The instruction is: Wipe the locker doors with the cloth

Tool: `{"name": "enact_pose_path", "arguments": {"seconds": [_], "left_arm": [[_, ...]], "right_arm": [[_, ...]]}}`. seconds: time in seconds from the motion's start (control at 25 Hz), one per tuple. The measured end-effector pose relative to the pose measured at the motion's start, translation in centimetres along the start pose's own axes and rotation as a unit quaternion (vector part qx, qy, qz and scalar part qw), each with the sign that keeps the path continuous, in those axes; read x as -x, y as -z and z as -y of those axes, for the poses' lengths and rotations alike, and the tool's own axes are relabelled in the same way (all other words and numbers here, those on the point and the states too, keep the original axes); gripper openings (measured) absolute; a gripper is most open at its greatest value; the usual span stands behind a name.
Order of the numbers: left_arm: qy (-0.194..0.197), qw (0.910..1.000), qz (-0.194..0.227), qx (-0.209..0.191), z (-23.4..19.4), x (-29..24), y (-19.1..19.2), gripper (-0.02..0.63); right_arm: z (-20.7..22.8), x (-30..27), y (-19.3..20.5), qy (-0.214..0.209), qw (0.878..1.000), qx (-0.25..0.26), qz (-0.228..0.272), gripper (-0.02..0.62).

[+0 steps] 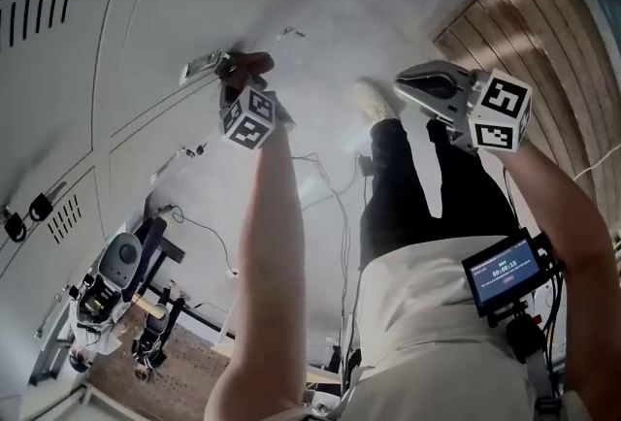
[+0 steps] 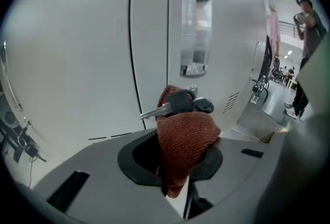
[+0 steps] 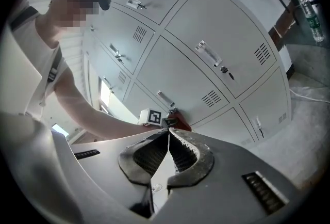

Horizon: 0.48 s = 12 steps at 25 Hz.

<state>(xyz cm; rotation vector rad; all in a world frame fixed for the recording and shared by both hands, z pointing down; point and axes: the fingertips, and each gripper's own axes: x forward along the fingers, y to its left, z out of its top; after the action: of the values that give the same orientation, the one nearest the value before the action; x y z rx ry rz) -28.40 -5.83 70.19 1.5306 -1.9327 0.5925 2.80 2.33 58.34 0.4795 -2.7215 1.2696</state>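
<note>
The left gripper (image 2: 172, 160) has its jaws pinching a rust-red cloth (image 2: 184, 138), whose far end is up against a grey locker door (image 2: 227, 63). A black-headed key (image 2: 178, 103) crosses the cloth's top edge. A chrome handle (image 2: 195, 32) sits above it on the same door. A vertical seam (image 2: 168, 37) runs down just left of the handle to the cloth's top. Farther left the locker face is broad and bare, so there is open room that way.

The right gripper (image 3: 168, 134) is held well apart from the lockers, out over the grey floor (image 1: 408, 12). Its jaws are pressed together with nothing between them.

Only the left gripper view shows the key and how the cloth is gripped. It also takes in a pink cloth (image 2: 272, 27) hanging at far right.

Only the right gripper view shows the whole bank of doors with their vents and handles. There the left gripper's marker cube (image 3: 151, 115) and the cloth are low down, beside a short handle.

The head view alone shows both forearms and a small screen (image 1: 505, 269) by the right one. It also shows wooden slats (image 1: 543, 31) bordering the floor at right.
</note>
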Motion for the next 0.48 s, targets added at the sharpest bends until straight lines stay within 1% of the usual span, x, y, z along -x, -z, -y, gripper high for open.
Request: {"name": "enact_pose_path", "arguments": {"seconds": [0.12, 0.16, 0.24, 0.36, 0.4, 0.48], "left_arm": [[-0.003, 0.9999, 0.01, 0.011, -1.0, 1.2, -1.5, 0.067], [-0.007, 0.9999, 0.013, 0.009, -1.3, 1.6, -1.8, 0.067], [-0.012, 0.9996, 0.022, -0.013, -1.8, 2.3, -2.5, 0.067], [-0.02, 0.9973, 0.045, -0.055, -3.4, 1.8, -4.2, 0.067], [-0.019, 0.9961, 0.058, -0.063, -3.4, 2.1, -5.0, 0.067], [-0.011, 0.9937, 0.083, -0.075, -2.2, 4.5, -6.9, 0.067]], "right_arm": [[-0.5, -0.2, -0.3, -0.003, 1.0, 0.009, 0.002, 0.018], [-0.8, -0.1, -0.2, -0.004, 1.0, 0.012, 0.001, 0.018], [-0.9, -0.2, -0.1, -0.004, 1.0, 0.014, -0.001, 0.018], [0.3, -2.0, 0.2, -0.004, 1.0, 0.017, -0.001, 0.018], [0.3, -2.1, 0.1, -0.004, 1.0, 0.02, -0.002, 0.018], [-0.9, -0.8, -0.4, -0.005, 1.0, 0.03, -0.002, 0.018]]}}
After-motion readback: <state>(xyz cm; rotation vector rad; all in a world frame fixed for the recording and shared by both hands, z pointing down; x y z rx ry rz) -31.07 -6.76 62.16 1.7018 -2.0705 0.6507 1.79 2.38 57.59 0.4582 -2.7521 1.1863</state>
